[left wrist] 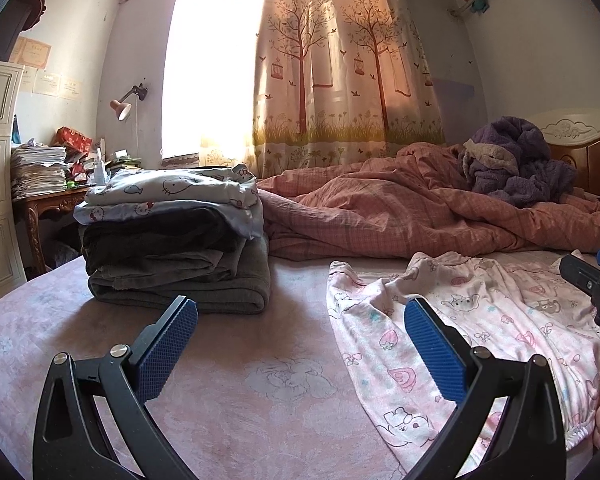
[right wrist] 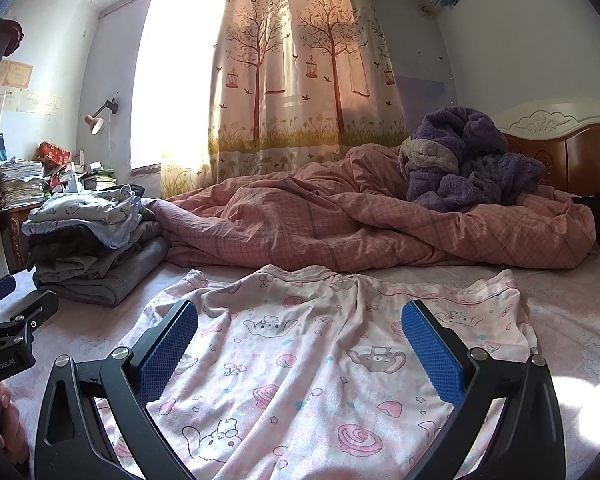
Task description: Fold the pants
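Pale pink cartoon-print pants (right wrist: pixel 300 364), pink checked duvet (right wrist: pixel 340 220), tree-patterned curtain (right wrist: pixel 296 60), purple robe (right wrist: pixel 468 164)

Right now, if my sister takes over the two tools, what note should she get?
Left tool: open, holding nothing, over the bare sheet beside the pants.
Right tool: open, holding nothing, over the pants.
Pink cartoon pants: spread flat on the bed, a bit wrinkled.
Stack of folded clothes: to the left of the pants.
Done: pants laid out.
Left: every fold; probably they then join the stack.

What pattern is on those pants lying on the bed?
Pale pink cotton pants printed with cartoon animals, mushrooms and swirls; right wrist view shows it best.
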Motion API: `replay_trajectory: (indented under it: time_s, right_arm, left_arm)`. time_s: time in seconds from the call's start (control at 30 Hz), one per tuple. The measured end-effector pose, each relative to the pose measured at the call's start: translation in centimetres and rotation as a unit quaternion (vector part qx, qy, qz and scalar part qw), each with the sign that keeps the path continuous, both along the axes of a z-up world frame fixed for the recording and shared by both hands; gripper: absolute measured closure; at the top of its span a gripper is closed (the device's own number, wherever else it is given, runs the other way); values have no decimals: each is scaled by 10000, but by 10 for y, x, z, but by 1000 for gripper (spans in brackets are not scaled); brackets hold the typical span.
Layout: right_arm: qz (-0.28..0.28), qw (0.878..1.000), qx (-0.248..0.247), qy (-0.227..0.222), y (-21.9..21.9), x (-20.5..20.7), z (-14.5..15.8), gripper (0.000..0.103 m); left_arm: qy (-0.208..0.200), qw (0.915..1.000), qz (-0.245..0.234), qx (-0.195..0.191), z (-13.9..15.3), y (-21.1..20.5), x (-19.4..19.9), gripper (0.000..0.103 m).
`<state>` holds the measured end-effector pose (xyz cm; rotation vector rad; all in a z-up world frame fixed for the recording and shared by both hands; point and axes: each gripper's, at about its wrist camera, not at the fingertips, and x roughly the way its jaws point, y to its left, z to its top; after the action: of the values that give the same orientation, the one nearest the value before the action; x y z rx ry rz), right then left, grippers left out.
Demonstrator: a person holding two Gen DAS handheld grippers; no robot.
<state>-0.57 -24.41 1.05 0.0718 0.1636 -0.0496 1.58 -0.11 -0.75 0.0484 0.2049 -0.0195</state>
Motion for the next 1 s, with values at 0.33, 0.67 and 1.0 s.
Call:
replay_trajectory:
  time_s: [0.33, 0.67, 1.0]
  right_arm:
    - [-31, 10000, 25, 66, -1, 1, 1, 0]
    - [-49, 9999, 64, 79, -3, 5, 1, 0]
    - [-79, 9999, 50, -87, -3, 1, 0, 0]
  left_arm:
    - [-134, 9999, 8, -14, 1, -2, -10, 0]
    - [-357, 9991, 218, -103, 3, 7, -19, 0]
    - [-295, 9995, 59, 64, 3, 2, -20, 0]
